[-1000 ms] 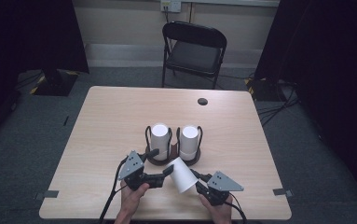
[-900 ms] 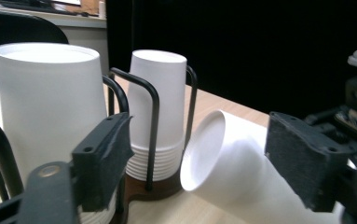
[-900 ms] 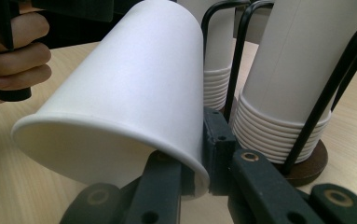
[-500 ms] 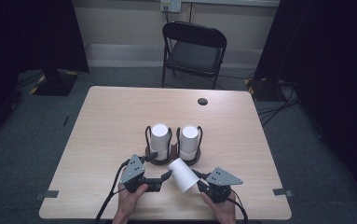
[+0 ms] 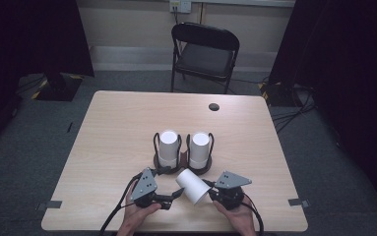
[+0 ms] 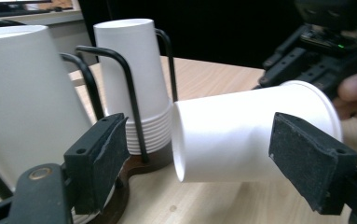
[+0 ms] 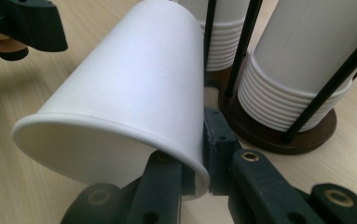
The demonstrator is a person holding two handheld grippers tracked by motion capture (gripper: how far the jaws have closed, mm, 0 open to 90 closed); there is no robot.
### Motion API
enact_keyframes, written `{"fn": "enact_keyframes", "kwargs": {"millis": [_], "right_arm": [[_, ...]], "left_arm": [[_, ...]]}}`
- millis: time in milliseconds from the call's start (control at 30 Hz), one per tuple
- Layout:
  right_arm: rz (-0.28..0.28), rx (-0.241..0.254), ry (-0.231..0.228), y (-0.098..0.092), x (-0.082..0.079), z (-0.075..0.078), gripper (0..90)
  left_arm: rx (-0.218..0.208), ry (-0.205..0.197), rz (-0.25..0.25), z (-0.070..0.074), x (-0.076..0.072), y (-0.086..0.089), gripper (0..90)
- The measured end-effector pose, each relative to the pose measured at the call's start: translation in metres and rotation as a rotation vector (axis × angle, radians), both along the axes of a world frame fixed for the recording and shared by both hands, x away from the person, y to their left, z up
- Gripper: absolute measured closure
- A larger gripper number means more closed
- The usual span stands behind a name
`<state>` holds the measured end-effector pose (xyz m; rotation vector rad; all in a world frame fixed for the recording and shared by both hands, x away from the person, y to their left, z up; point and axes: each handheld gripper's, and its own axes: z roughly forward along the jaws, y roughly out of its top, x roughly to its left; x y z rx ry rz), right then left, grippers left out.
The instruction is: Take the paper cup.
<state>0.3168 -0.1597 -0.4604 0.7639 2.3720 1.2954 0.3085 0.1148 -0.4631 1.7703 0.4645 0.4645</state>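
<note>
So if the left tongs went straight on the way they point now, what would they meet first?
Most likely the loose cup: it lies on its side across the open left tongs, base end just ahead of the gap, held at its rim by the right tongs. Depth is hard to judge; the cup rack stands just left of that line.

I'm working in what looks like a recording studio or lab. Black curtains (image 5: 33, 39) flank a lone wooden table (image 5: 117, 128) on grey carpet (image 5: 23, 147), with a folding chair (image 5: 204, 54) and floor cables (image 5: 294, 115).
</note>
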Motion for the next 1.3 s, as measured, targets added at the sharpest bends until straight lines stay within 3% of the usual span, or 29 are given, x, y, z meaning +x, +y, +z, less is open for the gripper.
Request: {"fn": "enact_keyframes", "kwargs": {"millis": [133,333,600,833,1000,1300], "right_arm": [[0.006,-0.023,0.037,-0.002,0.004,0.003,84.9],[0.008,-0.067,0.061,-0.004,0.007,0.008,84.9],[0.037,-0.109,0.104,-0.006,0.012,0.014,84.9],[0.064,-0.140,0.137,-0.003,0.017,0.016,84.9],[0.086,-0.158,0.156,-0.001,0.019,0.016,85.0],[0.087,-0.194,0.182,0.002,0.022,0.021,84.9]], "left_arm": [[0.047,-0.008,-0.021,-0.002,0.000,-0.005,19.1],[0.063,-0.029,-0.045,-0.001,-0.002,-0.010,18.5],[0.152,-0.051,-0.108,0.001,-0.002,-0.016,18.5],[0.179,-0.050,-0.097,-0.001,-0.004,-0.022,15.7],[0.228,-0.064,-0.115,-0.002,-0.007,-0.027,15.7],[0.281,-0.114,-0.138,-0.001,-0.009,-0.037,15.4]]}}
